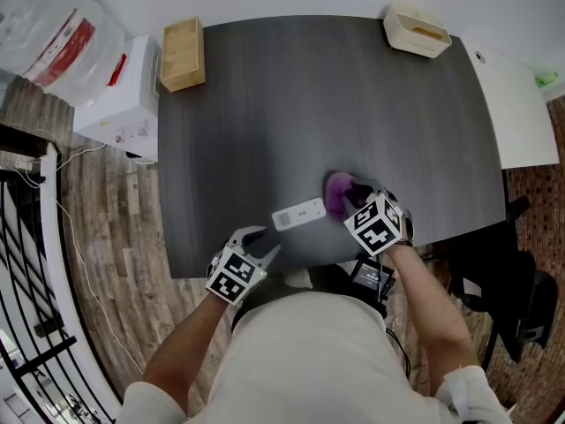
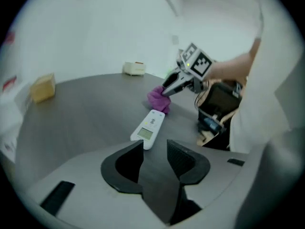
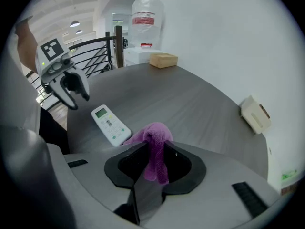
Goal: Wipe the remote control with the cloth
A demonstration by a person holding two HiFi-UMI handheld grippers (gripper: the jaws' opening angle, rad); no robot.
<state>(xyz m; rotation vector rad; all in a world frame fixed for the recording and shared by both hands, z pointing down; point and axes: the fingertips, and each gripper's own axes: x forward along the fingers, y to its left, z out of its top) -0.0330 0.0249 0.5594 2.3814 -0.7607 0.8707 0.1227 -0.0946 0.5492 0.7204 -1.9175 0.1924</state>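
The left gripper [image 2: 155, 152] had its jaws apart with nothing between them, only bare dark tabletop [image 1: 309, 104] showing in the gap. The white remote control [image 2: 149, 128] lay flat just ahead of those jaws, its display end nearest them and slightly toward the left jaw, not touched by either. The right gripper [image 3: 155, 152] had its jaws clamped on the purple cloth [image 3: 153, 144], which bunched up above the jaw tips and hung down in a fold between them. From the right gripper's jaws, the remote control lay just ahead and to their left, close beside the cloth. Far beyond both pairs of jaws, a wooden box [image 1: 183, 54] and a cream-coloured box [image 1: 416, 30] sat at the tabletop's far corners.
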